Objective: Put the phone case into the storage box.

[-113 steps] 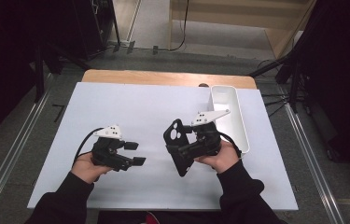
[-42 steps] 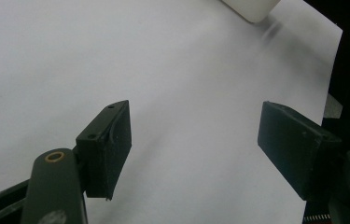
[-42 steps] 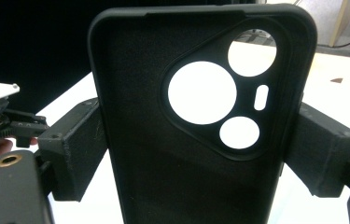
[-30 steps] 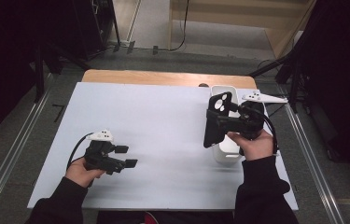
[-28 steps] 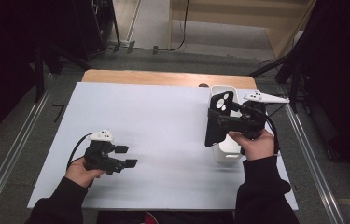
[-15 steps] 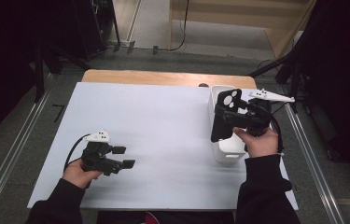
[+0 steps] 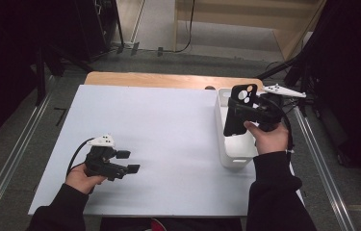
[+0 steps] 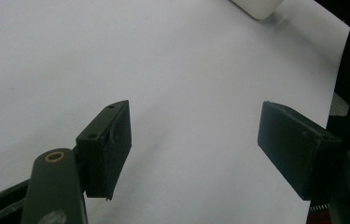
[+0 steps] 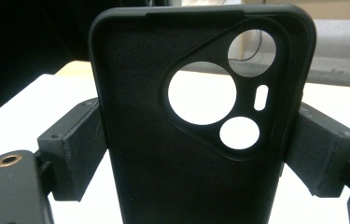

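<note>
One black phone case (image 7: 238, 110) clamped upright in right gripper (image 7: 260, 113), above white bin (image 7: 236, 154). Left gripper (image 7: 122, 161) open, empty, over table (image 7: 168, 125). Next, probably: lowering into bin, then release.

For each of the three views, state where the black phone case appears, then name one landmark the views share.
High view: black phone case right of centre, upright above the white bin, clamped by the right gripper.
Left gripper view: not in it.
Right gripper view: phone case centre, between the jaws.
Shared landmark: white tabletop.
</note>
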### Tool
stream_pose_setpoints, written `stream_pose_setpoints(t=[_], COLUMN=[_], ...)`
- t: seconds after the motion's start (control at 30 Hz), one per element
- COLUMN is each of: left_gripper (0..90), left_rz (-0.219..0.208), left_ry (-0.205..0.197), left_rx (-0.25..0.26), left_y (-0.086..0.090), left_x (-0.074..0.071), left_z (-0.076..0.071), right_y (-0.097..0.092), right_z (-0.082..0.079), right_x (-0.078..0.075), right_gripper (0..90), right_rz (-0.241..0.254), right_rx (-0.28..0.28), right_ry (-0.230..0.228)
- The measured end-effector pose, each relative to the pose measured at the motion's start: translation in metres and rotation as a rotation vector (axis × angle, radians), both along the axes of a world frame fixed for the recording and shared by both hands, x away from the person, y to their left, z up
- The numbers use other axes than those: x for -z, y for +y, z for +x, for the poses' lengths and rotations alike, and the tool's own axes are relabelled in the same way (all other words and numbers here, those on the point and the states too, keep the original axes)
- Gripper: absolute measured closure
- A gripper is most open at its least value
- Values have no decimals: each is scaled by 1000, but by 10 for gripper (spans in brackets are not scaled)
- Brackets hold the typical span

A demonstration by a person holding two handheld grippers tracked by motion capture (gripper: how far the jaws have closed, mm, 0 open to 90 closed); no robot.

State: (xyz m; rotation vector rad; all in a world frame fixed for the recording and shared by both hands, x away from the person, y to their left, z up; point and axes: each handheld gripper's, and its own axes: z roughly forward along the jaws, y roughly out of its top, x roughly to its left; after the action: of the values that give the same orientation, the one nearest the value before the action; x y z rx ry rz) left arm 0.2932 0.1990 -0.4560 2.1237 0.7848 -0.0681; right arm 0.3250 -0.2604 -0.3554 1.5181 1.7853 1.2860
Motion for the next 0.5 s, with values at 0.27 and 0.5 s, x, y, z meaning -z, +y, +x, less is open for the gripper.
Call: stream_pose_setpoints(t=[0.27, 0.5], left_gripper=[252, 253], left_rz=[0, -5], left_ry=[0, 0], left_rx=[-6, -11], left_y=[2, 4], left_x=[-1, -1], left_z=[0, 1], right_y=[-2, -1], right_z=[19, 38], right_x=[-5, -7], right_gripper=[123, 123], right_rz=[-19, -28], right_rx=[57, 60], right_ry=[-10, 21])
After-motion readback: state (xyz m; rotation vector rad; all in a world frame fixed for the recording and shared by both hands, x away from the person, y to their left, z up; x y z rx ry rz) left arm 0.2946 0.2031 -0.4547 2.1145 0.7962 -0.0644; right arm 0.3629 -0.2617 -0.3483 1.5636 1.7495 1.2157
